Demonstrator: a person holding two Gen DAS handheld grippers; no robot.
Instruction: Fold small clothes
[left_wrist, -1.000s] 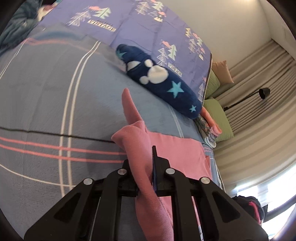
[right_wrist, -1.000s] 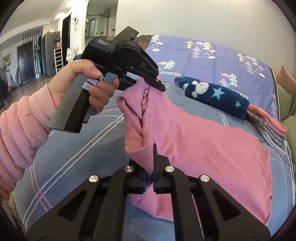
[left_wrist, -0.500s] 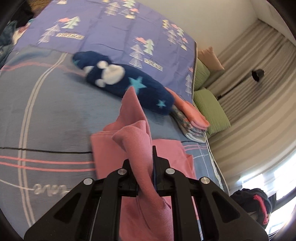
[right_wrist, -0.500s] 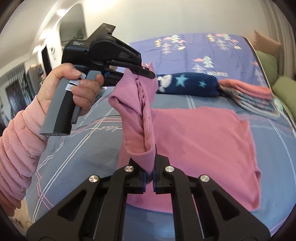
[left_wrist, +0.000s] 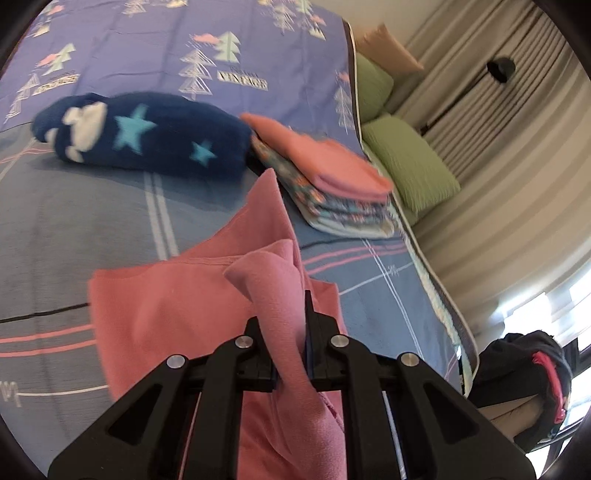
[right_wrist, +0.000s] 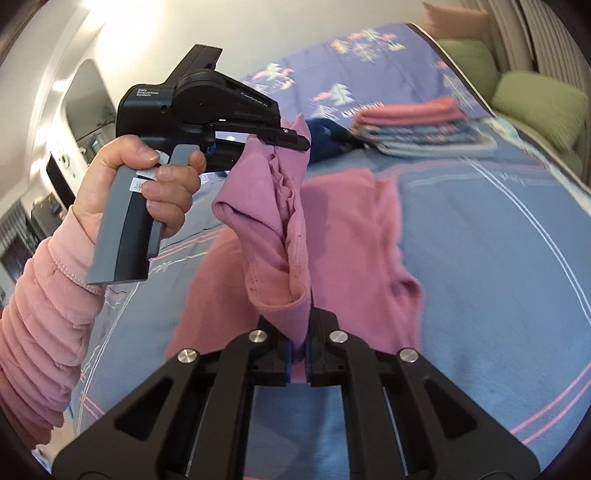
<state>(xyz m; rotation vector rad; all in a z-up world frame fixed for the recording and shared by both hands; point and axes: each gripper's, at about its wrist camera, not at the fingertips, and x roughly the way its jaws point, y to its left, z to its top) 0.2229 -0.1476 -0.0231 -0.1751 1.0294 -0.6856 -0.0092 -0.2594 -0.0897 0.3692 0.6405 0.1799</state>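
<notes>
A pink garment (left_wrist: 173, 306) lies partly on the bed, with one edge lifted. My left gripper (left_wrist: 290, 328) is shut on a bunched corner of it. My right gripper (right_wrist: 297, 332) is shut on another corner of the same garment (right_wrist: 354, 229). In the right wrist view the left gripper (right_wrist: 291, 138) is up and to the left, held by a hand in a pink sleeve, with the lifted edge stretched between the two grippers. The rest of the garment trails on the blue-grey bedspread (right_wrist: 498, 258).
A stack of folded clothes (left_wrist: 332, 184) sits at the far side of the bed, beside a navy star-patterned roll (left_wrist: 144, 136). It also shows in the right wrist view (right_wrist: 417, 129). Green pillows (left_wrist: 406, 162) and curtains lie beyond the bed's right edge.
Both grippers have swung right with the pink garment held between them. The lifted edge has moved over the rest of the garment, toward the folded stack.
</notes>
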